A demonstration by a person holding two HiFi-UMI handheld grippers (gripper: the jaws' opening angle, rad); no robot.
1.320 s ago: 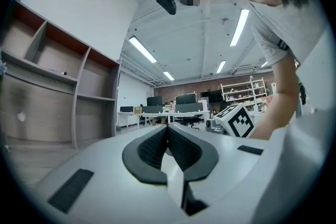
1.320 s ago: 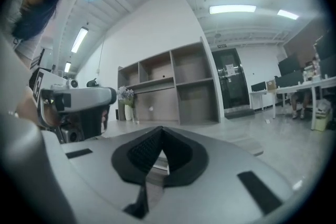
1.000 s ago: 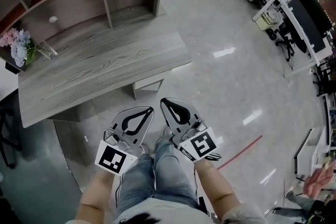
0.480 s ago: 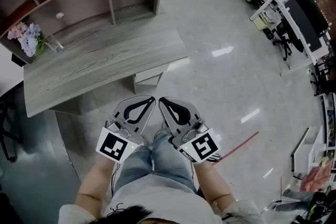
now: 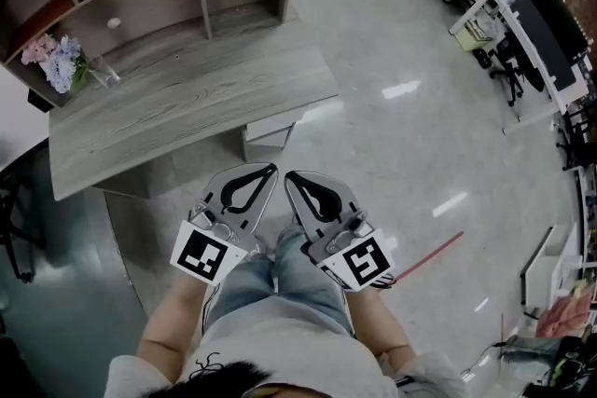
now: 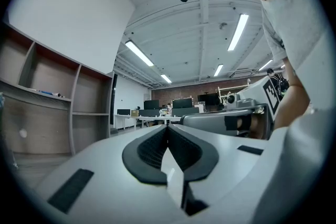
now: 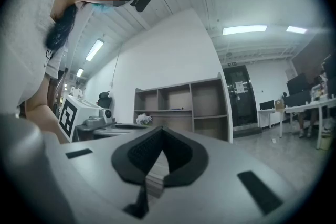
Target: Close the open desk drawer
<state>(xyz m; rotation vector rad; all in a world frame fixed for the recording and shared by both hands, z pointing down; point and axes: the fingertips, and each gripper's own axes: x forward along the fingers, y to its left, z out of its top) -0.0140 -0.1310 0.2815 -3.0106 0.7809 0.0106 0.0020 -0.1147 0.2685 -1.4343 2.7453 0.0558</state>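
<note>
One desk [image 5: 187, 107] is filling the view's 11 o'clock, its drawer [image 5: 269, 137] jutting open under the front edge. Left gripper [image 5: 264, 172] and right gripper [image 5: 294, 180], both pinched together and empty, are hovering at 6 o'clock, well apart from it; reaching in, then pushing, is likely coming next.

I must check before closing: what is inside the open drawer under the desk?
The drawer sticks out slightly from under the desk; nothing can be made out in that part. The desk covers the rest.
</note>
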